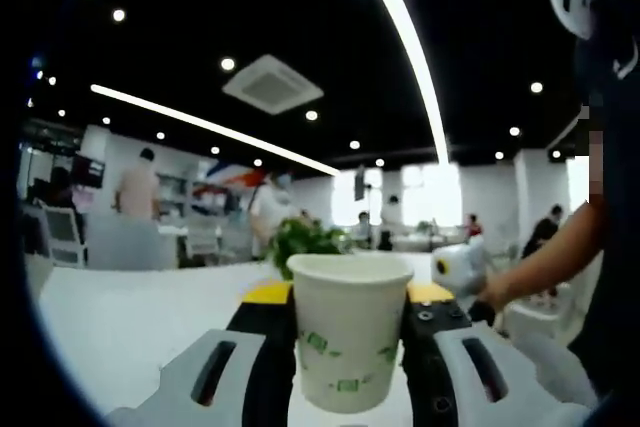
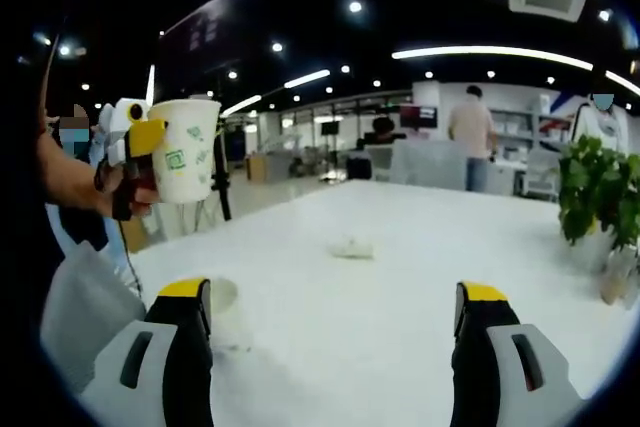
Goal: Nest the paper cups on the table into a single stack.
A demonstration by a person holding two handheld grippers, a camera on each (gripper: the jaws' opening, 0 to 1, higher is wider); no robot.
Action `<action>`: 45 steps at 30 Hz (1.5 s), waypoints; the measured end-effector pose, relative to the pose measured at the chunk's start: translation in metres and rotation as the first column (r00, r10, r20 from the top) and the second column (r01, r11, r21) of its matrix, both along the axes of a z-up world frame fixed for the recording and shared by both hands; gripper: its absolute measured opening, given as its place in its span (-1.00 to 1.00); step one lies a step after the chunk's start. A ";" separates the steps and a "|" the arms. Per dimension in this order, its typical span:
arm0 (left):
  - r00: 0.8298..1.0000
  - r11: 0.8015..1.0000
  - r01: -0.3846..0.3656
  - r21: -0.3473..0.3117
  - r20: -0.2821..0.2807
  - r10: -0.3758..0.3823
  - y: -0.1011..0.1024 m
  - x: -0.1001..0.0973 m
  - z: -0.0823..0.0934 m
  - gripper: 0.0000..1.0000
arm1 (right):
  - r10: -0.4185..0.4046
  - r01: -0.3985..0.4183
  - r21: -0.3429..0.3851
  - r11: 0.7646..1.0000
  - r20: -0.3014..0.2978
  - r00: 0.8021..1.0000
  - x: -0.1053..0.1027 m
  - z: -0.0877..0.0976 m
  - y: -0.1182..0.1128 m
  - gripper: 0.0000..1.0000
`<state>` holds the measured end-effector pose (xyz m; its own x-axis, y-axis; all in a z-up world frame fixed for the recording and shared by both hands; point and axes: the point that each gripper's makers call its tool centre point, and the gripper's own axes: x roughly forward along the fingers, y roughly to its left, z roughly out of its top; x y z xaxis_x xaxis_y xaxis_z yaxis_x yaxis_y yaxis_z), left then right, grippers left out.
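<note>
A white paper cup (image 1: 348,332) with green marks stands upright between the yellow-tipped jaws of my left gripper (image 1: 348,295), which is shut on it. In the right gripper view the same cup (image 2: 187,162) hangs in the air at the left, held by the left gripper (image 2: 148,142) in a person's hand. My right gripper (image 2: 335,312) is open above the white table (image 2: 400,347) with nothing between its jaws. A pale cup-like thing (image 2: 222,297) sits on the table just behind its left jaw, partly hidden. Another small white thing (image 2: 352,247) lies further out; too blurred to name.
A potted green plant (image 2: 598,197) stands at the table's right edge, also seen behind the held cup as leaves (image 1: 305,239). The right gripper (image 1: 458,269) and a person's forearm (image 1: 545,257) come in from the right. People, chairs and desks fill the room behind.
</note>
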<state>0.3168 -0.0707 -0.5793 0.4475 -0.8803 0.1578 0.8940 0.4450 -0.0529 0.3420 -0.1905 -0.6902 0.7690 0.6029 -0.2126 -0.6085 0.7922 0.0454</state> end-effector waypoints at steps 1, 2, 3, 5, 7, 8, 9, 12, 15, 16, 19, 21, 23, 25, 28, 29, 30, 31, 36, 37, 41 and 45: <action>1.000 1.000 0.001 0.003 0.007 -0.001 0.000 0.000 -0.001 -0.23 | 0.000 0.000 0.000 1.000 0.000 1.000 0.000 0.000 0.000 1.00; 1.000 1.000 0.002 0.003 0.011 -0.002 0.000 -0.001 -0.001 -0.23 | 0.001 -0.001 0.000 1.000 0.002 1.000 0.000 0.000 0.000 1.00; 1.000 1.000 0.003 0.001 0.014 -0.003 -0.001 -0.002 -0.001 -0.23 | 0.001 -0.001 0.000 1.000 0.003 1.000 0.000 0.001 0.001 1.00; 1.000 1.000 0.006 -0.003 0.014 -0.006 -0.002 -0.003 -0.002 -0.23 | 0.001 -0.001 -0.001 1.000 0.002 1.000 0.000 0.001 0.001 1.00; 1.000 1.000 0.010 -0.002 0.015 -0.010 -0.003 -0.004 -0.005 -0.23 | 0.001 -0.001 -0.001 1.000 0.002 1.000 0.000 0.000 0.000 1.00; 1.000 1.000 0.007 0.006 0.002 -0.007 -0.004 -0.003 -0.009 -0.23 | 0.001 -0.001 0.000 1.000 0.000 1.000 -0.001 0.000 0.000 1.00; 1.000 1.000 0.009 0.012 -0.004 -0.009 -0.004 -0.003 -0.012 -0.23 | 0.002 -0.002 -0.001 1.000 0.000 1.000 -0.001 0.000 0.000 1.00; 1.000 1.000 0.010 0.004 -0.007 -0.010 -0.005 -0.003 -0.014 -0.23 | 0.000 0.000 -0.003 1.000 -0.002 1.000 -0.001 -0.001 -0.001 1.00; 1.000 1.000 0.018 -0.007 -0.024 -0.019 -0.007 -0.005 -0.018 -0.23 | -0.004 0.004 0.000 1.000 -0.002 1.000 -0.001 0.000 -0.002 1.00; 1.000 1.000 0.018 -0.013 -0.024 -0.018 -0.008 -0.005 -0.020 -0.23 | -0.004 0.004 -0.001 1.000 -0.003 1.000 -0.001 -0.001 -0.002 1.00; 1.000 1.000 0.015 -0.018 -0.016 -0.015 -0.009 -0.007 -0.024 -0.22 | -0.009 0.009 0.004 1.000 -0.005 1.000 0.000 -0.001 -0.003 1.00; 1.000 1.000 0.012 -0.016 -0.016 -0.013 -0.009 -0.007 -0.027 -0.22 | -0.012 0.012 0.006 1.000 -0.005 1.000 0.000 -0.001 -0.003 1.00; 1.000 1.000 0.015 -0.014 -0.017 -0.015 -0.008 -0.007 -0.034 -0.22 | -0.015 0.015 0.009 1.000 -0.004 1.000 0.001 -0.002 -0.004 1.00; 0.999 1.000 0.009 -0.027 -0.038 -0.010 -0.005 -0.003 -0.039 -0.22 | -0.017 0.017 0.010 1.000 -0.004 1.000 0.000 -0.001 -0.004 1.00; 0.999 1.000 0.011 -0.026 -0.052 -0.012 -0.004 -0.002 -0.047 -0.22 | -0.021 0.021 0.012 1.000 -0.008 1.000 0.000 -0.002 -0.006 1.00; 0.998 1.000 0.013 -0.023 -0.054 -0.015 -0.005 -0.003 -0.050 -0.21 | -0.022 0.022 0.011 1.000 -0.010 1.000 0.000 -0.003 -0.007 1.00; 0.998 1.000 0.017 -0.014 -0.058 -0.018 -0.006 -0.003 -0.055 -0.21 | -0.022 0.022 0.009 1.000 -0.012 1.000 0.000 -0.004 -0.007 1.00; 0.998 1.000 0.018 -0.010 -0.063 -0.019 -0.006 -0.004 -0.058 -0.22 | -0.023 0.023 0.008 1.000 -0.014 1.000 0.000 -0.005 -0.008 1.00; 0.996 1.000 0.006 0.000 -0.090 -0.006 -0.004 -0.003 -0.071 -0.22 | -0.027 0.027 0.010 1.000 -0.013 1.000 0.000 -0.003 -0.010 1.00; 0.995 1.000 0.008 0.003 -0.096 -0.007 -0.004 -0.003 -0.073 -0.22 | -0.027 0.027 0.010 1.000 -0.013 1.000 0.000 -0.003 -0.010 1.00; 0.995 1.000 0.015 0.022 -0.099 -0.013 -0.008 -0.004 -0.081 -0.22 | -0.031 0.031 0.007 1.000 -0.017 0.999 0.000 -0.005 -0.012 1.00; 0.994 1.000 0.013 0.019 -0.107 -0.011 -0.008 -0.003 -0.086 -0.22 | -0.033 0.033 0.008 0.999 -0.018 0.999 -0.001 -0.004 -0.012 1.00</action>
<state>0.3137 -0.0784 -0.6649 0.4502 -0.8882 0.0921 0.8890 0.4362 -0.1392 0.3414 -0.2025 -0.6941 0.7845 0.5793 -0.2212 -0.5813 0.8113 0.0631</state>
